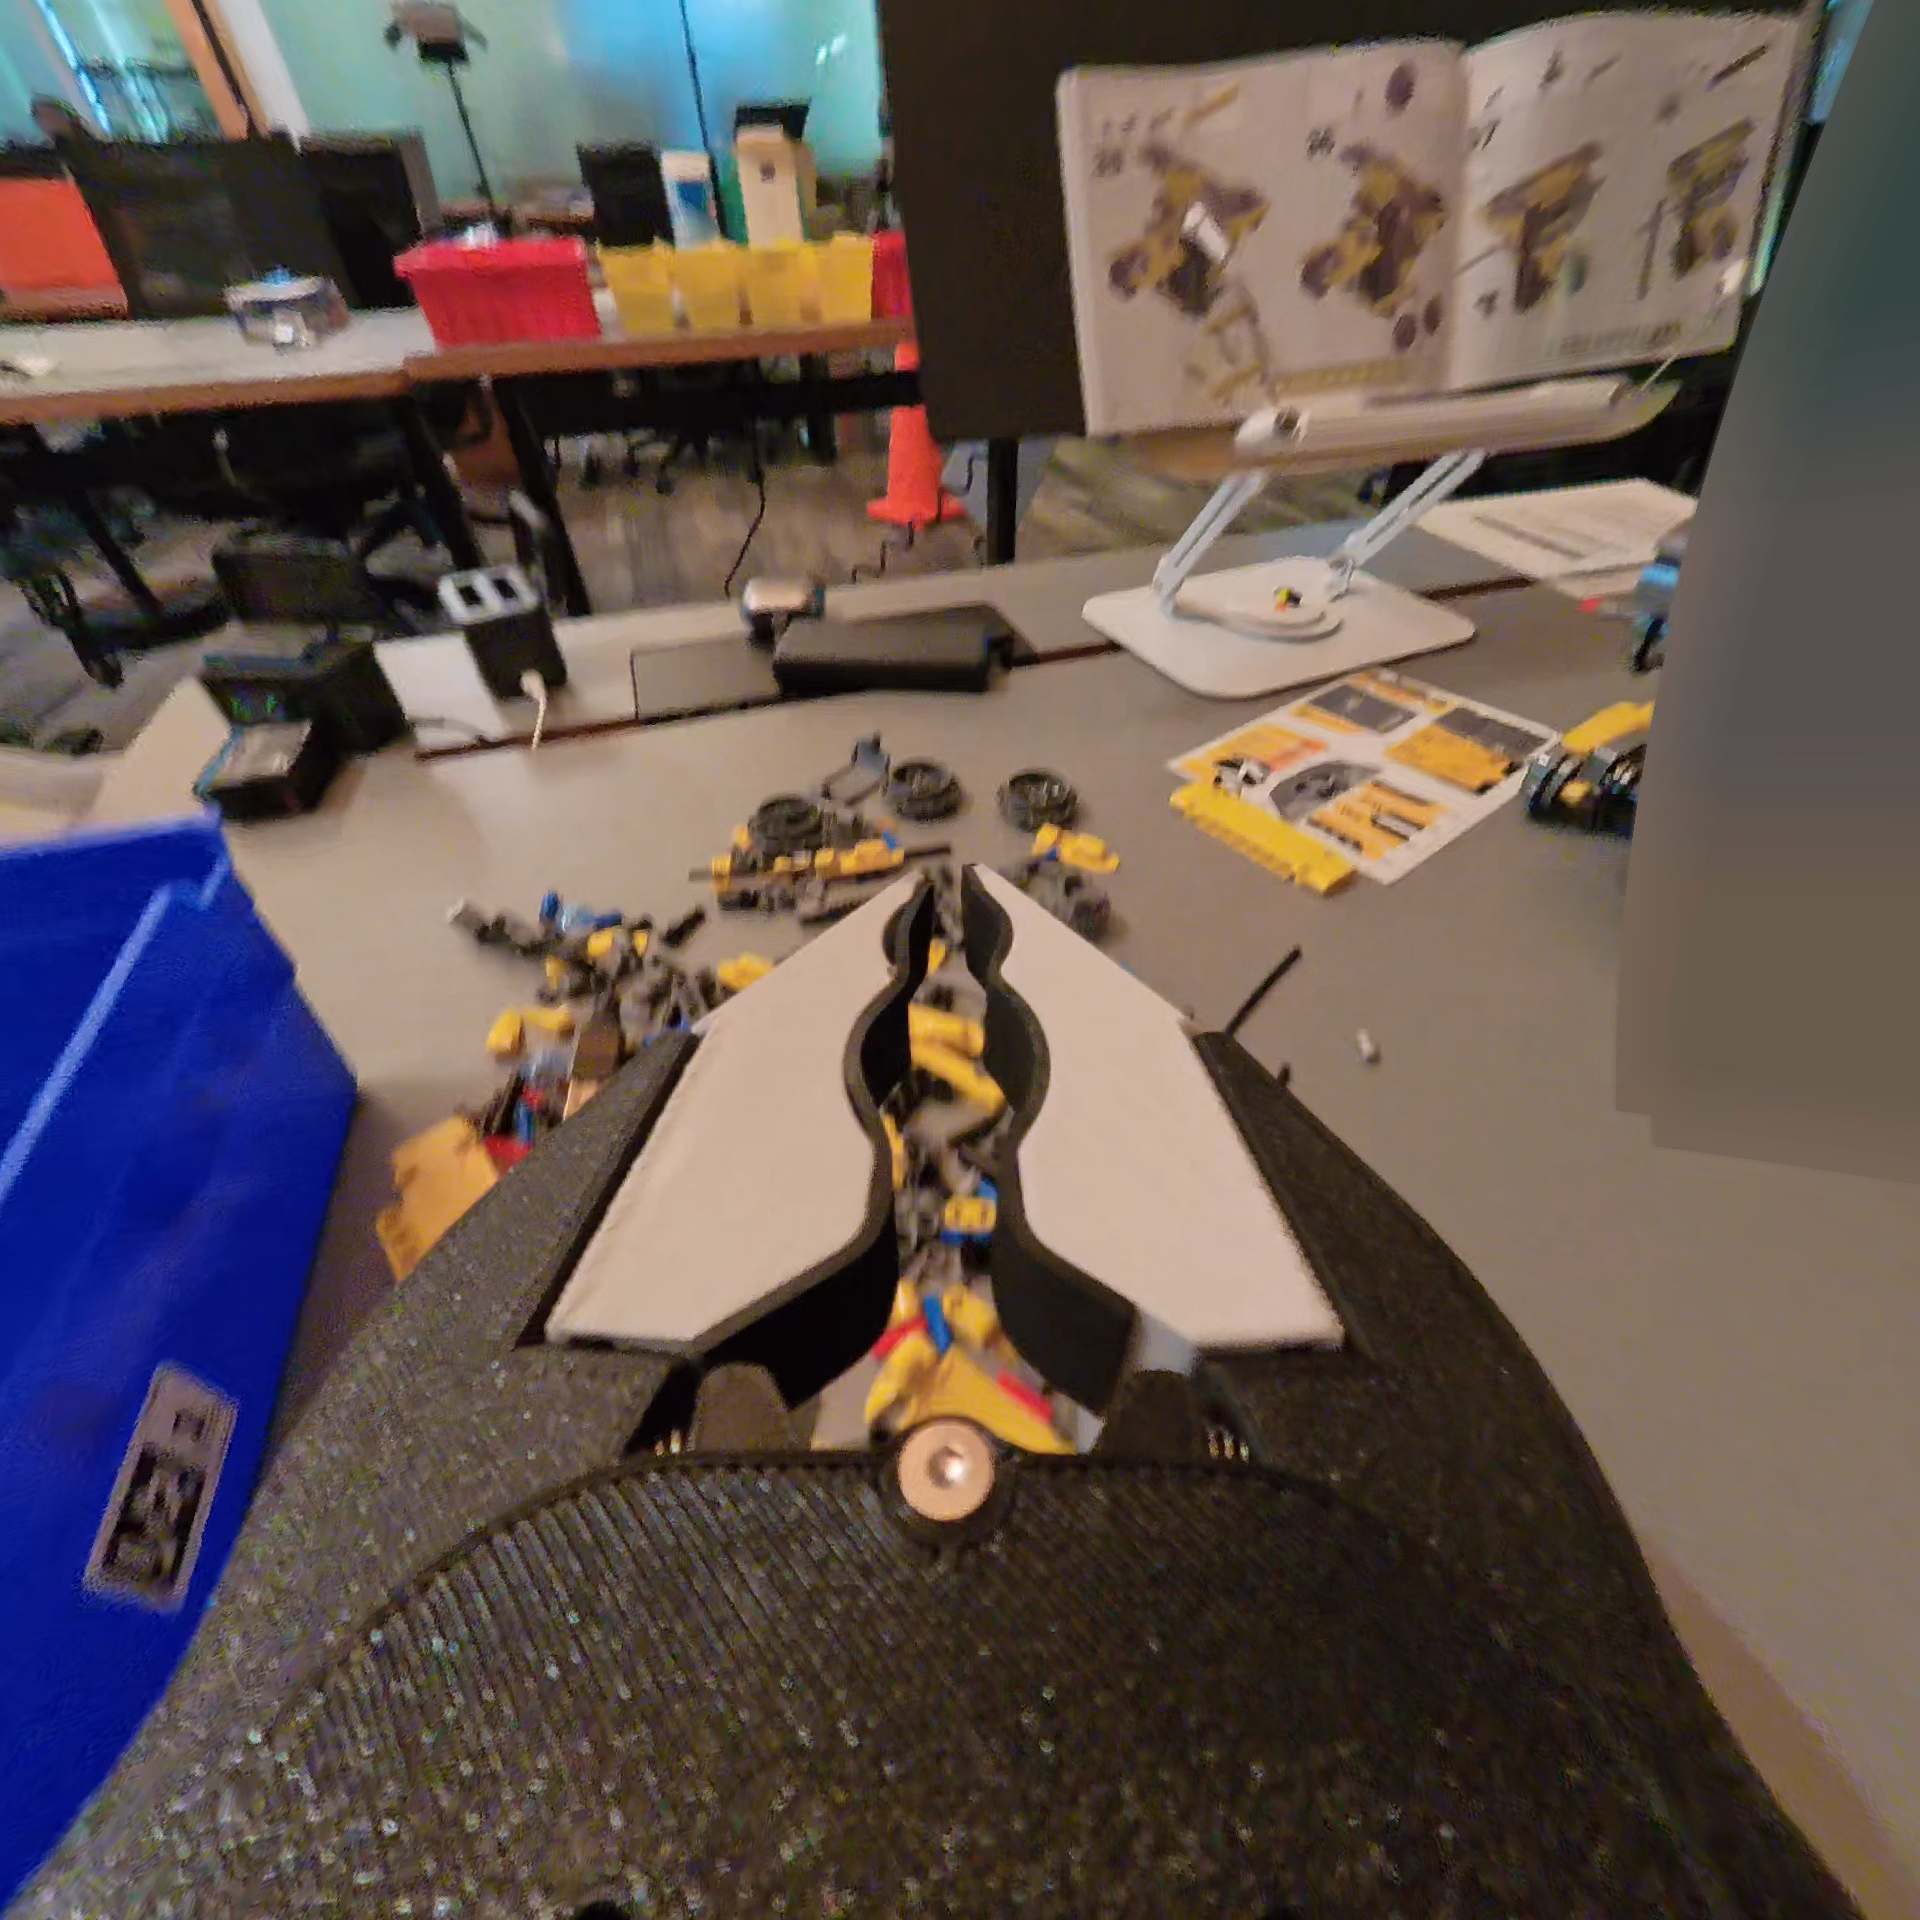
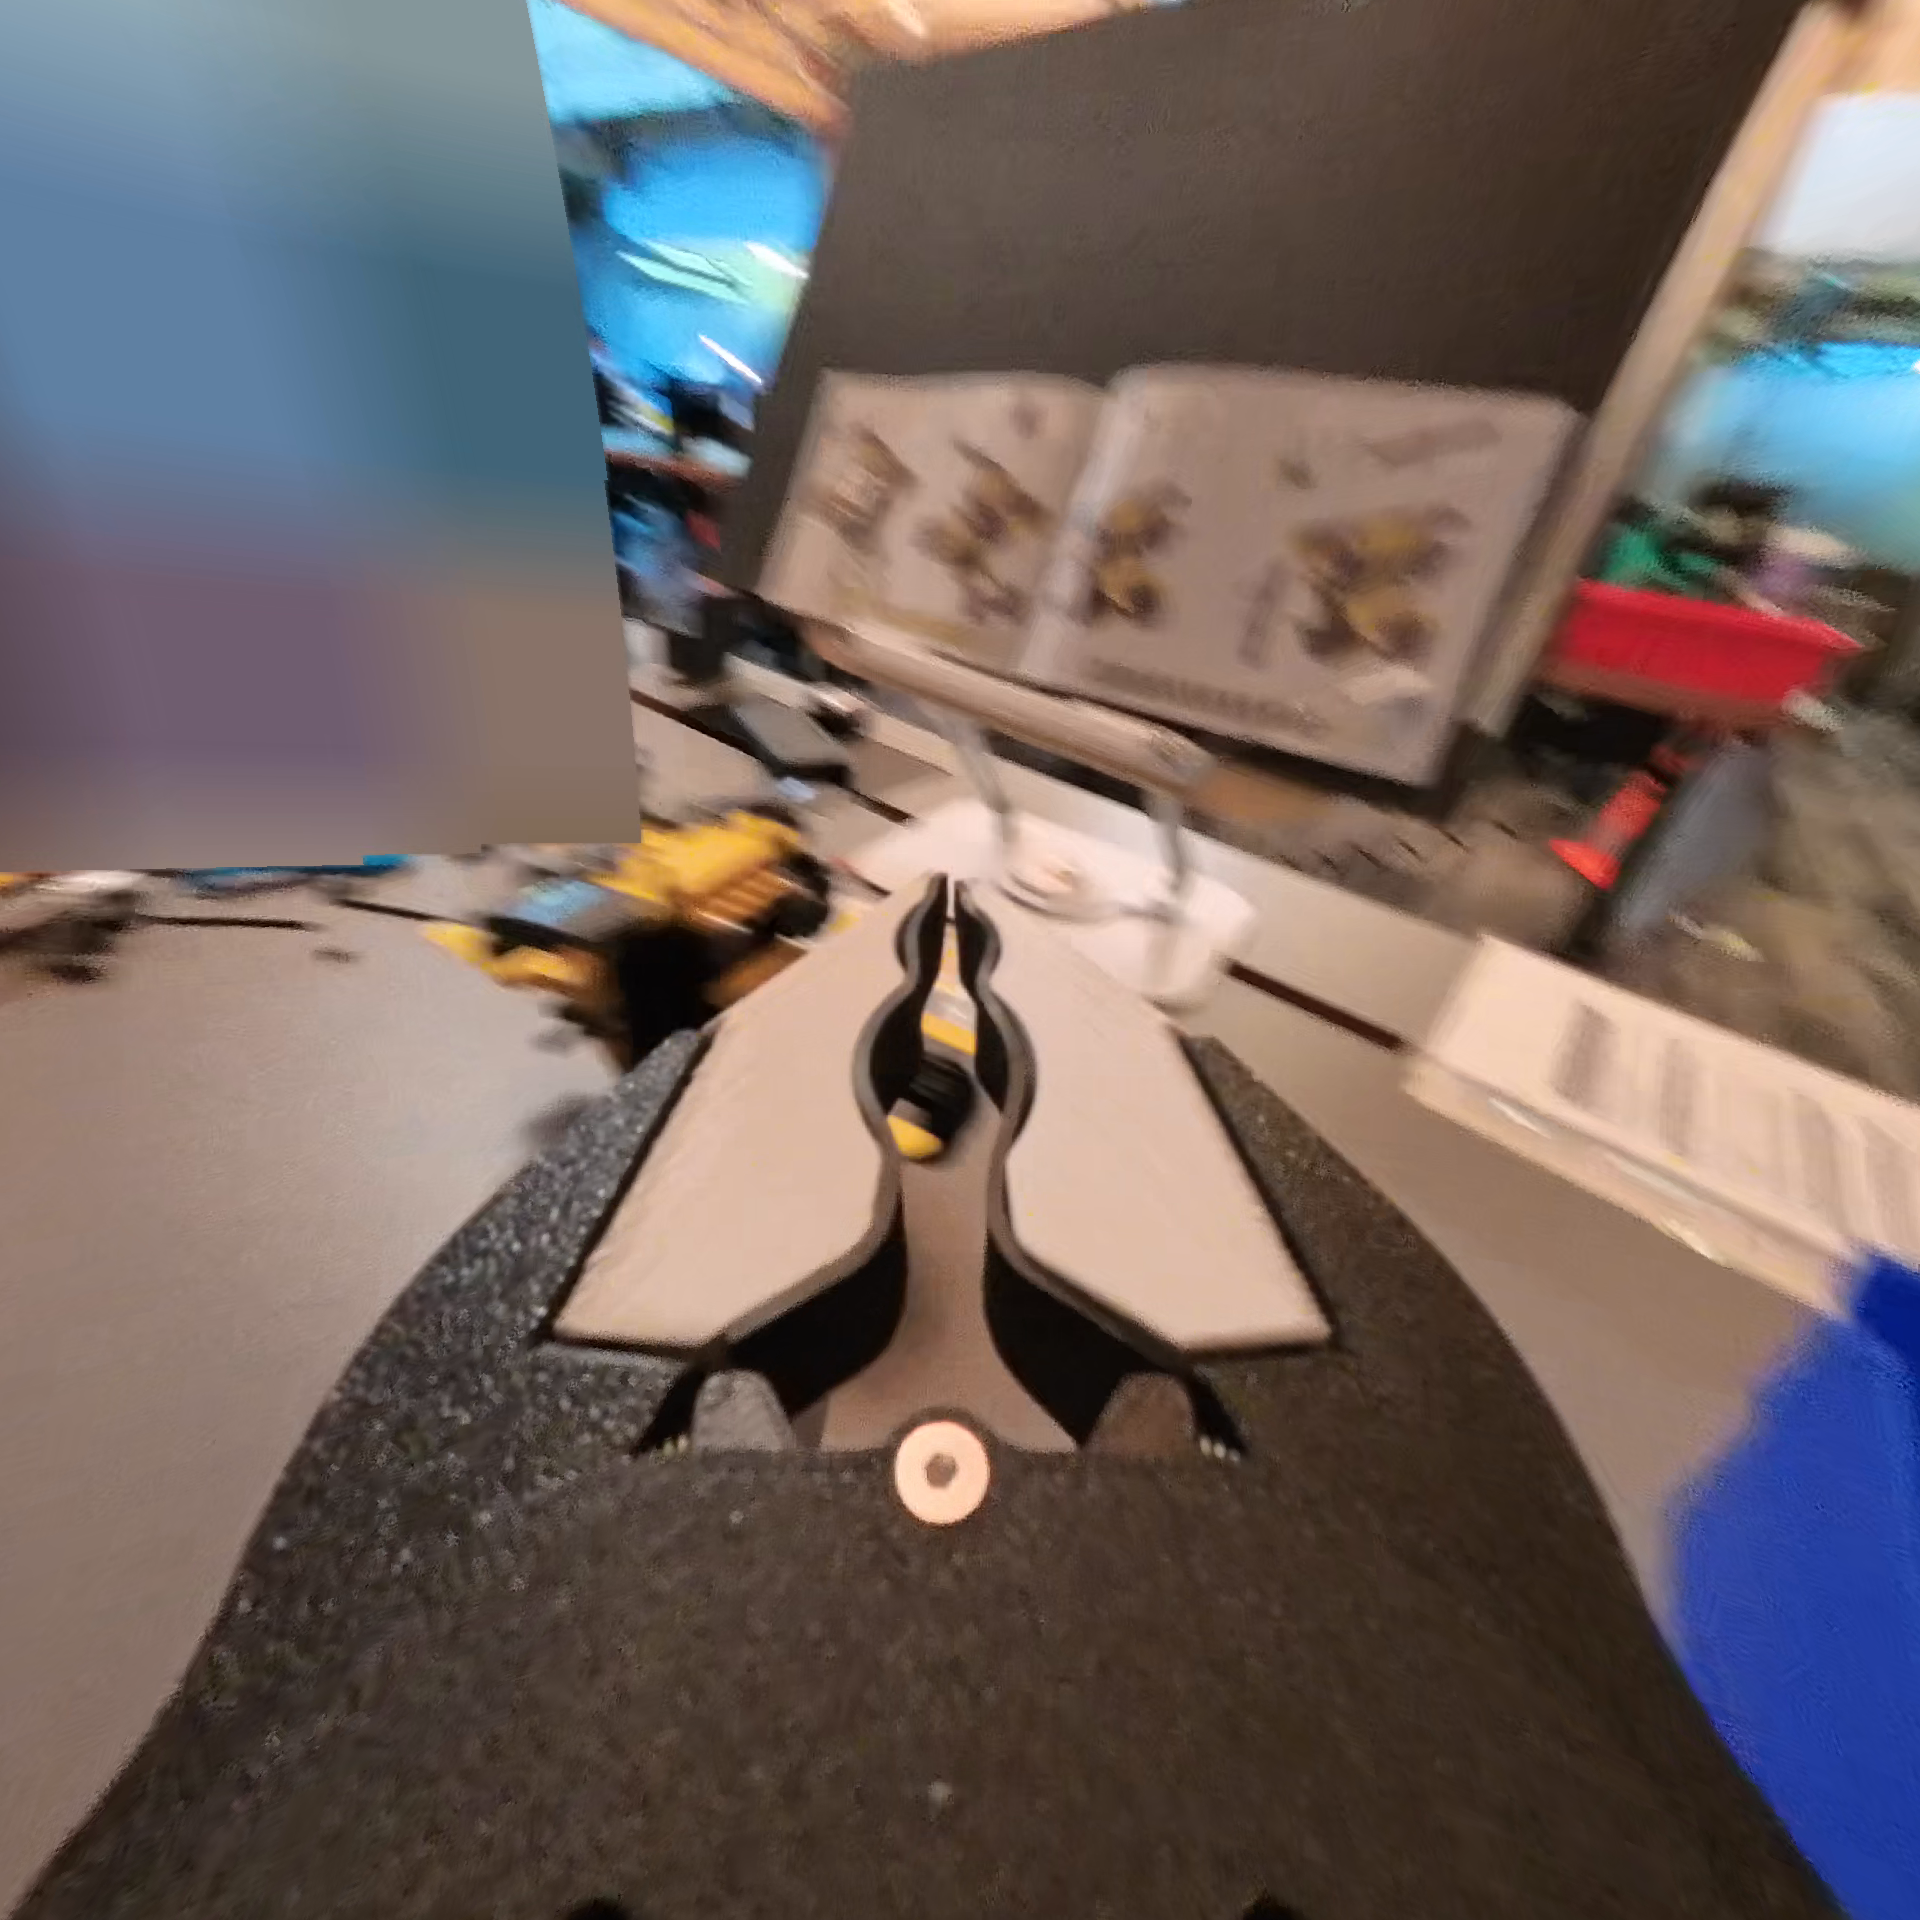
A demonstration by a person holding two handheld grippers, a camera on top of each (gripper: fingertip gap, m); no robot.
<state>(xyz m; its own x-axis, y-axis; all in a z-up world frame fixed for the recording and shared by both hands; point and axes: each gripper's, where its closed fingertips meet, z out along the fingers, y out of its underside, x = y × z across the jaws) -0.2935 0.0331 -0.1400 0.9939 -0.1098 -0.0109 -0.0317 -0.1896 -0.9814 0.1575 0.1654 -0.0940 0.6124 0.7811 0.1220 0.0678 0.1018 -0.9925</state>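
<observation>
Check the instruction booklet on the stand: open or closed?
Open. The booklet shows two facing pages with a centre fold, propped on the stand; the right wrist view agrees.

Under the left tongs [image 1: 945,883] lies the parts pile [image 1: 727,997] on the tabletop [image 1: 1455,1039]; bin [image 1: 135,1195] left, booklet stand [image 1: 1299,613] ahead-right.

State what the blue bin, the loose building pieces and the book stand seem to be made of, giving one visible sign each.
Blue bin: likely moulded plastic, smooth with a slight sheen and rounded ridges.
Loose building pieces: hard glossy plastic, judging by saturated yellow, blue and black colours and crisp moulded shapes.
Book stand: probably metal, pale matt silver with thin folding struts; painted plastic cannot be excluded.
</observation>
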